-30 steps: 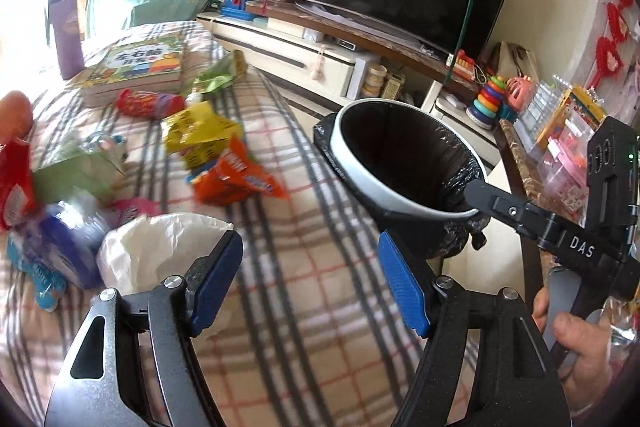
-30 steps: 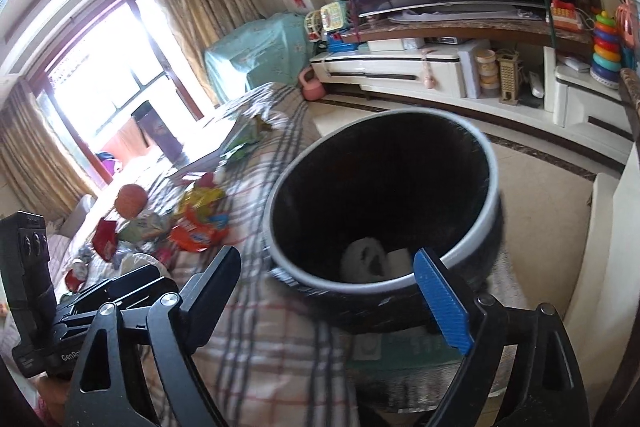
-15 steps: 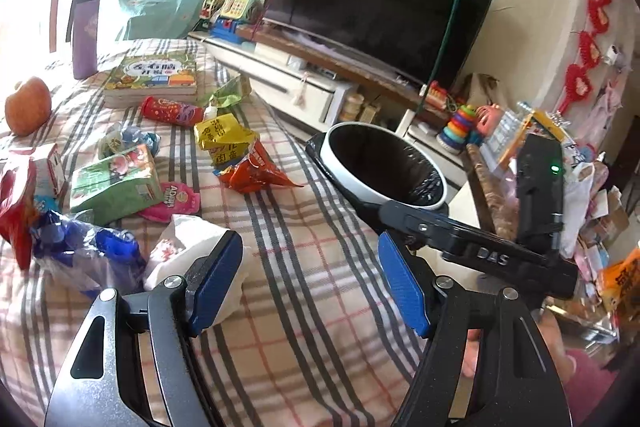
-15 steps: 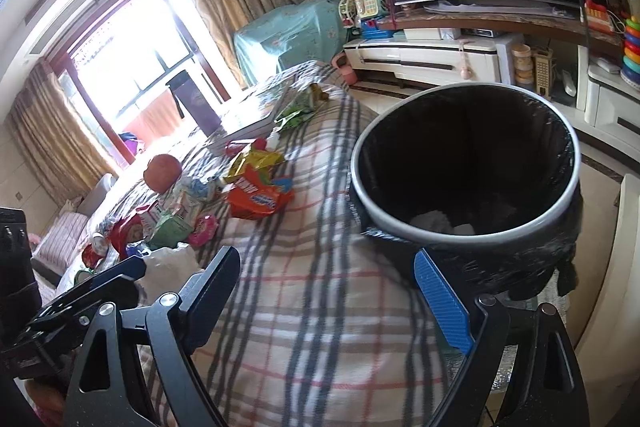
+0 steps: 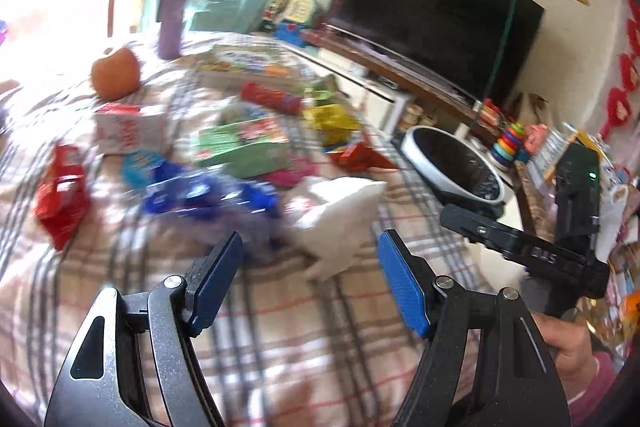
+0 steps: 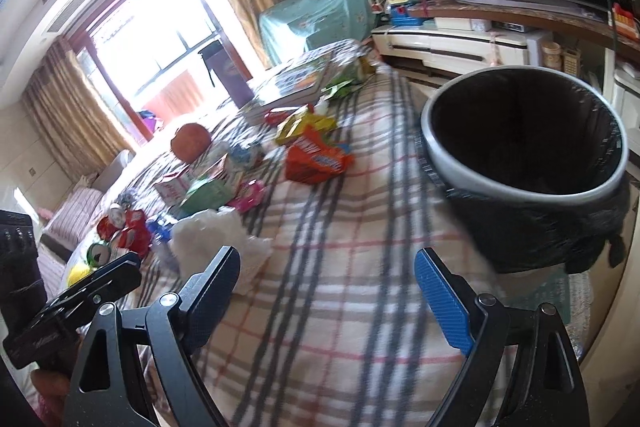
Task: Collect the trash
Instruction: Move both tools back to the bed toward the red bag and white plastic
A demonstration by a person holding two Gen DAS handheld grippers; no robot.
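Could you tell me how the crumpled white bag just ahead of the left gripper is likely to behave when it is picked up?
The white bag looks thin and crumpled, so it will probably collapse and hang floppy once pinched. It appears puffed and hollow, so it is likely light for its size. Its sheen suggests slippery film; the left gripper, jaws open, may need a bunched fold.

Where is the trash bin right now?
In the right wrist view the trash bin sits at the plaid cloth's right edge, below the TV stand.

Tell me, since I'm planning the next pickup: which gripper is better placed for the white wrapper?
Left. The left gripper is open with the white wrapper just ahead; the right gripper faces mostly bare cloth.
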